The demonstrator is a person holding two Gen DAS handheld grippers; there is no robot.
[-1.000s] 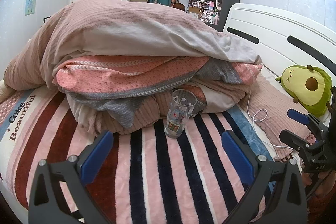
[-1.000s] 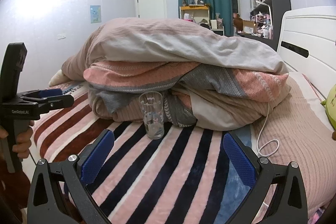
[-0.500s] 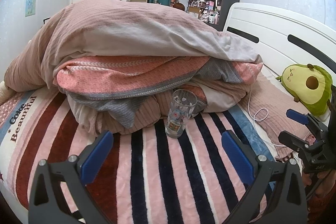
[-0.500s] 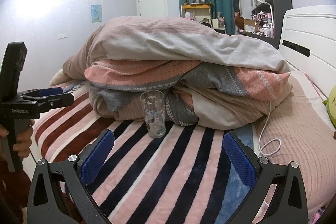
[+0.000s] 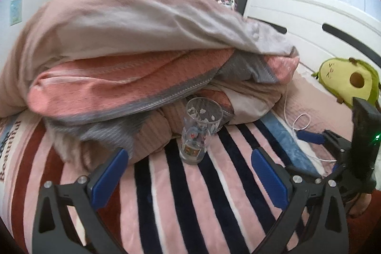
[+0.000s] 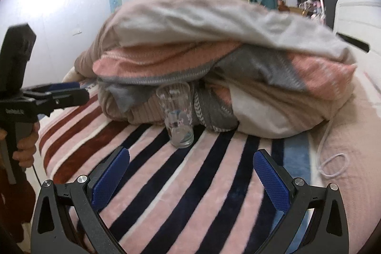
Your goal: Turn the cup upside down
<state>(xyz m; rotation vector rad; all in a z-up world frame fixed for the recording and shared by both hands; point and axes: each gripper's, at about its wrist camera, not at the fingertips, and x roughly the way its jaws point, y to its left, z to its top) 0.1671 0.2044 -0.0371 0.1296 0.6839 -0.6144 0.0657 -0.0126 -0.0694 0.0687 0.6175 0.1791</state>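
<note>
1. The cup (image 5: 199, 130) (image 6: 177, 114) is named first, though the heaped duvet (image 5: 133, 39) behind it is largest; it is seen upright, mouth up, on the striped blanket (image 5: 181, 194).
2. The left hand-held gripper (image 5: 188, 176) is held wide open, empty, short of it.
3. The right hand-held gripper (image 6: 190, 176) is likewise spread, nothing gripped.

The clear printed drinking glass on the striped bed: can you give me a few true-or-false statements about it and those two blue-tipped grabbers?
1. The clear printed drinking glass stands upright, mouth up. True.
2. The left gripper is clamped on the glass. False: its jaws are open, short of the glass.
3. The right gripper holds nothing. True.
4. The glass rests on the white headboard. False: it stands on the striped blanket, before the heaped pink duvet.
</note>
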